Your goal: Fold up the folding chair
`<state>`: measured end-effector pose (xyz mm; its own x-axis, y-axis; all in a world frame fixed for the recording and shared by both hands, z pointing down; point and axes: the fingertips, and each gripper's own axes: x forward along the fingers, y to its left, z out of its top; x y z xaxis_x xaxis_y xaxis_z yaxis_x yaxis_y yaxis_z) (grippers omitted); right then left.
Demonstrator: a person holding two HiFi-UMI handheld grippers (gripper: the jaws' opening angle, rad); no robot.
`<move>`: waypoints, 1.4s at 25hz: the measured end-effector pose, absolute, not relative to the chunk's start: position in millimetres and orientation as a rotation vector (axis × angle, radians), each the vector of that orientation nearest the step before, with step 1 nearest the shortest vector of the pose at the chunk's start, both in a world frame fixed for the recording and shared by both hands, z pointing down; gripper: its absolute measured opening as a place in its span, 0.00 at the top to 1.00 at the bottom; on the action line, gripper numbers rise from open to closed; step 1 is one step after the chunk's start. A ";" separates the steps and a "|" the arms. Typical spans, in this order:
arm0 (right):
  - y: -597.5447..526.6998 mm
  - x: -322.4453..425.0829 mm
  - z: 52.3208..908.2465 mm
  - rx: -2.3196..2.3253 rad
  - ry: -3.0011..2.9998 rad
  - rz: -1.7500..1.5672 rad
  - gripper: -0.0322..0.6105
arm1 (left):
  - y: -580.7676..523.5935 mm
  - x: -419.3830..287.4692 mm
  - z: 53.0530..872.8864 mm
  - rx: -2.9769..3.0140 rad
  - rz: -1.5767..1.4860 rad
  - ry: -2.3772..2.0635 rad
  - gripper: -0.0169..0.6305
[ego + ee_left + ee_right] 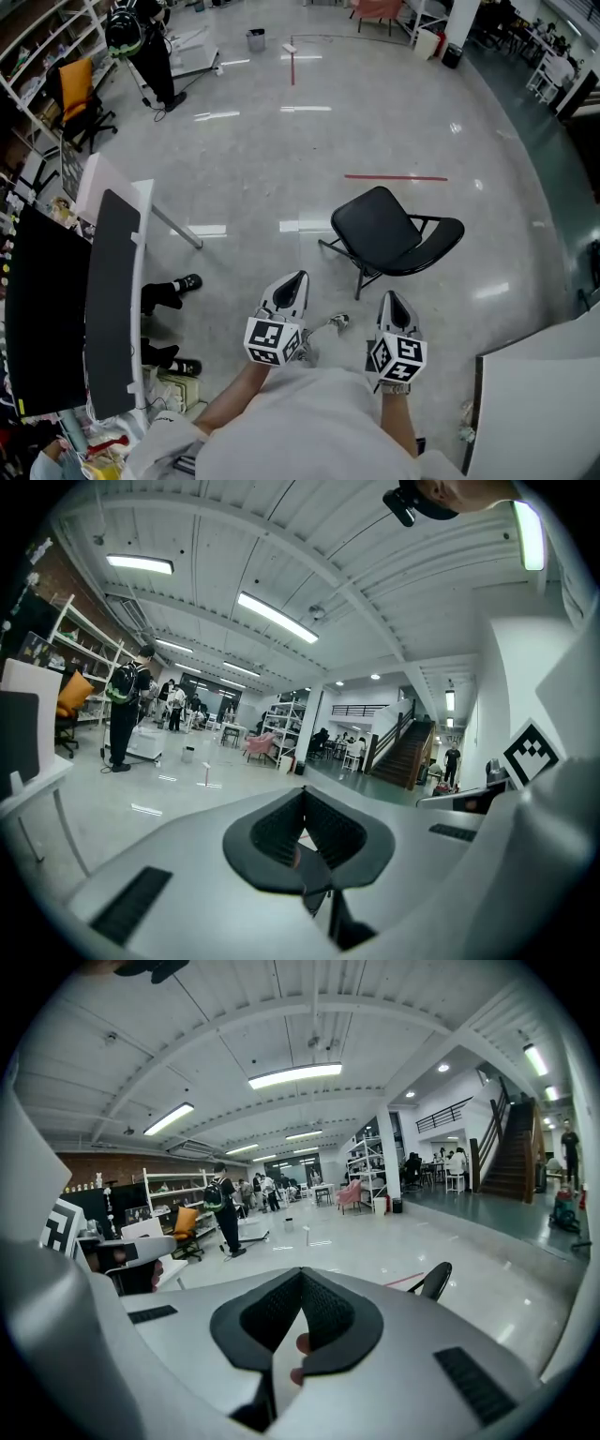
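Closest to us, our white left gripper [296, 281] and white right gripper [392, 302] are held out side by side in front of our body. Each has its ribbed black pads pressed together with nothing between them. Just beyond them the black folding chair with a thin dark metal frame [396, 234] stands fully unfolded on the glossy grey floor [281, 150], its seat level and its back turned towards us, apart from both grippers. We judge that we are in the approach and the folding itself has not begun. Next we need to reach the chair, spread the jaws, grip the backrest and lift the seat's edge until the two close flat. Nothing lies between us and the chair. A white desk carrying a black panel [111, 281] stands to our left and a white table [534, 403] to our right, both clear of the chair. Farther off lie a red tape line [395, 177] and an orange office chair [79, 86].
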<state>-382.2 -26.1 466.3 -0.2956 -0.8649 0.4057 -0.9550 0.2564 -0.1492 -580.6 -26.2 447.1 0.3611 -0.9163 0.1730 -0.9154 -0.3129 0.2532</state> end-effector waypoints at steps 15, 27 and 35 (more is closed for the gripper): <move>-153.1 -389.6 484.4 1.623 -2.333 0.595 0.94 | -138.9 -591.8 455.6 2.273 0.066 -1.693 0.96; -229.3 -314.7 479.1 1.762 -2.276 0.609 0.94 | -234.8 -521.6 444.9 2.372 0.068 -1.608 0.96; -247.9 -288.2 489.1 1.837 -2.208 0.641 0.94 | -269.3 -494.0 455.2 2.412 0.093 -1.516 0.96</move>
